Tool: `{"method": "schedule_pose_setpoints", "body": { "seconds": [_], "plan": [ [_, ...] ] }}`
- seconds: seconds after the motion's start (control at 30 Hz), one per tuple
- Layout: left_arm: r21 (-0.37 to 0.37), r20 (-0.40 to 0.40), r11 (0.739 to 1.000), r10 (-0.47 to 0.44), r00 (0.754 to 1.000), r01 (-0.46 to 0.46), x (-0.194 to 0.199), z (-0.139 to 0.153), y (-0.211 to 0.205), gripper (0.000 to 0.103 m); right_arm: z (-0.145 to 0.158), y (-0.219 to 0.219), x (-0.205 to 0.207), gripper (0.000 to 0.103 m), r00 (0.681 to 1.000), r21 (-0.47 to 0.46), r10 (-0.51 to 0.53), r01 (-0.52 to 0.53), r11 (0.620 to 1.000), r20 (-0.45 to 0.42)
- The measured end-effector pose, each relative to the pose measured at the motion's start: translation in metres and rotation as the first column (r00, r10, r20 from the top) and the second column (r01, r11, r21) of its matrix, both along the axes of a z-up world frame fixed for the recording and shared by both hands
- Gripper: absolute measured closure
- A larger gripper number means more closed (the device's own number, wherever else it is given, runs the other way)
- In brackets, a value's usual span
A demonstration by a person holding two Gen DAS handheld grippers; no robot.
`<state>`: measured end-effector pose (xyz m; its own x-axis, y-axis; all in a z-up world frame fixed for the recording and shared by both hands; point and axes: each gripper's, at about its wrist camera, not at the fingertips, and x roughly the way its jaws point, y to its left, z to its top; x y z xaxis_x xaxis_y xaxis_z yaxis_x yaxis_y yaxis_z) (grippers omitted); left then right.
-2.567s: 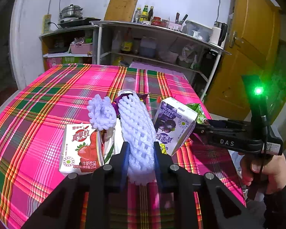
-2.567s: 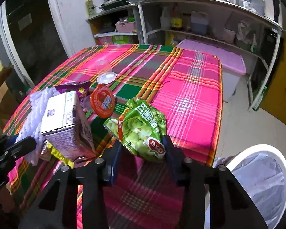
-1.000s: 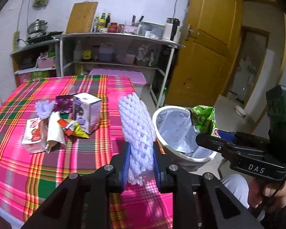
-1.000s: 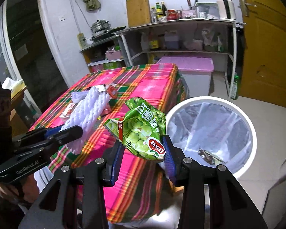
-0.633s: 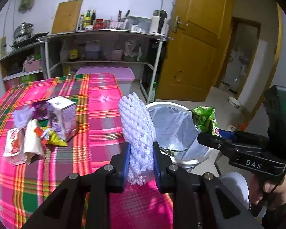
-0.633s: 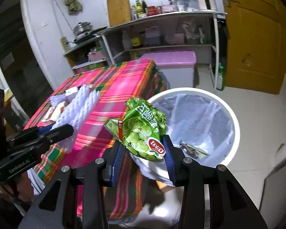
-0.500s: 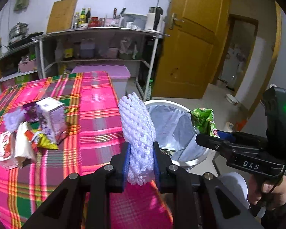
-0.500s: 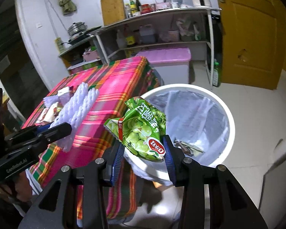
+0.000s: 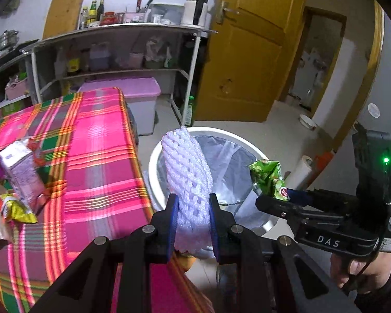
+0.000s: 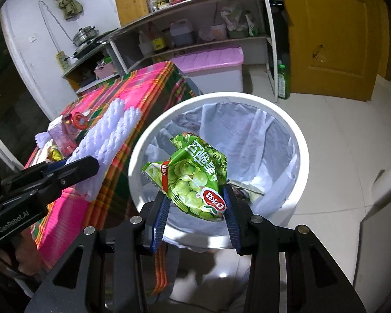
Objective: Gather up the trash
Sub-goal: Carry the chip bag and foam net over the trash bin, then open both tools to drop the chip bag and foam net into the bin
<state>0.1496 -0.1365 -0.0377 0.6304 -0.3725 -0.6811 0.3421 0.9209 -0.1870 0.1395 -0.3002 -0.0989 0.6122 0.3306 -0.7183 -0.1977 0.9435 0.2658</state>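
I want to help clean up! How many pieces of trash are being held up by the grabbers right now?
2. The white foam net is in the left gripper, beside the bin. The green snack bag is in the right gripper, over the bin.

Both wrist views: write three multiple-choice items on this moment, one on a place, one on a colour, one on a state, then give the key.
1. Where is the green snack bag?
A. Lying on the tablecloth
B. Held above the open trash bin
C. On the shelf

2. What colour is the foam net in the left gripper?
A. White
B. Red
C. Black

3. How does the right gripper stand?
A. Wide open and empty
B. Shut on the snack bag
C. Shut on a milk carton

Key: 1 B, the right wrist view shows the bag against the bin's lined opening, off the table. 2 A, the net is pale white in both views. 3 B, both blue pads press the bag's sides.
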Motion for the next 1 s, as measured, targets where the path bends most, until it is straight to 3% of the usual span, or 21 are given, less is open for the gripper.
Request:
{"method": "schedule_pose_setpoints", "body": {
  "seconds": [0.4,0.6,0.77,1.0],
  "plan": [
    [-0.003,-0.085,0.998,-0.063,0.994,0.063,0.032,-0.022,-0.023,0.079,-0.013,-0.008,0.016,0.057,0.998,-0.019,-0.04,0.039,0.999,-0.047],
    [-0.005,-0.129,0.998,-0.062,0.99,0.062,0.043,-0.032,-0.024,0.073,-0.014,-0.012,0.017,0.053,0.997,-0.018,-0.062,0.061,0.998,-0.051],
    [-0.018,-0.134,0.998,-0.06,0.989,0.058,0.045,-0.032,-0.022,0.066,-0.01,-0.01,0.014,0.052,0.997,-0.019,-0.063,0.063,0.998,-0.037],
    [-0.053,-0.116,0.997,-0.053,0.992,0.047,0.038,-0.024,-0.013,0.066,0.003,-0.009,0.007,0.052,0.998,-0.016,-0.058,0.058,0.998,-0.001]
  ]
}}
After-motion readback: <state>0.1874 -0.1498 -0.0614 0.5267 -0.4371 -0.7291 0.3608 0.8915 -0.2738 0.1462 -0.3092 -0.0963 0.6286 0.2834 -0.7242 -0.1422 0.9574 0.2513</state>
